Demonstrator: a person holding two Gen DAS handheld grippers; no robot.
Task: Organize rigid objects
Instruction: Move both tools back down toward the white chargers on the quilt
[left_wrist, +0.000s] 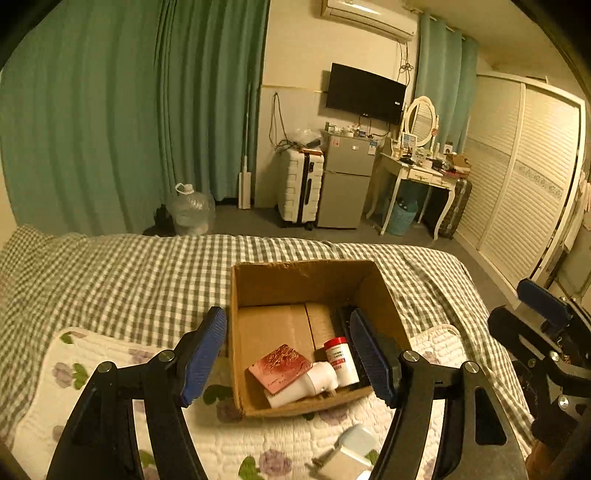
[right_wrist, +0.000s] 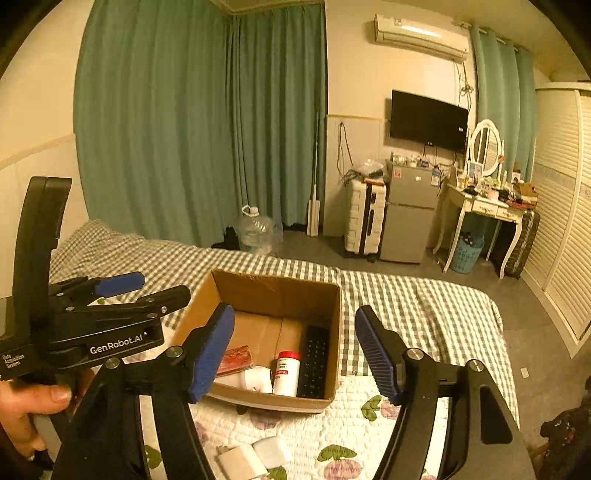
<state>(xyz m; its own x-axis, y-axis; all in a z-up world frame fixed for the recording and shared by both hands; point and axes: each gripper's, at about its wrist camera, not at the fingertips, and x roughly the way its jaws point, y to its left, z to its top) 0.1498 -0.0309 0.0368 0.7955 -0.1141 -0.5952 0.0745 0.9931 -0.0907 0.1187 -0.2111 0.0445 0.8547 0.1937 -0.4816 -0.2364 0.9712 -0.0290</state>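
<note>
- The cardboard box (left_wrist: 306, 284) sits on the bed, holding a red-capped bottle (left_wrist: 340, 360), a black remote (right_wrist: 314, 356), a pink card (left_wrist: 279, 367) and a white plastic piece (left_wrist: 306, 384).
- Two small white blocks (right_wrist: 255, 456) lie on the quilt (right_wrist: 314, 435) just in front of the box; they look light, stiff and smooth, best pinched across their flat sides.
- The left gripper (left_wrist: 288, 354) and right gripper (right_wrist: 295, 350) both have fingers spread, holding nothing.

Warm, dim yellowish indoor light tints both views. Glare brightens the white wall-mounted air conditioner (left_wrist: 369, 16). Fisheye distortion bends the green pleated curtains (left_wrist: 110, 122) and leaves black corners. The small white blocks on the quilt (left_wrist: 351, 454) look blurred.
</note>
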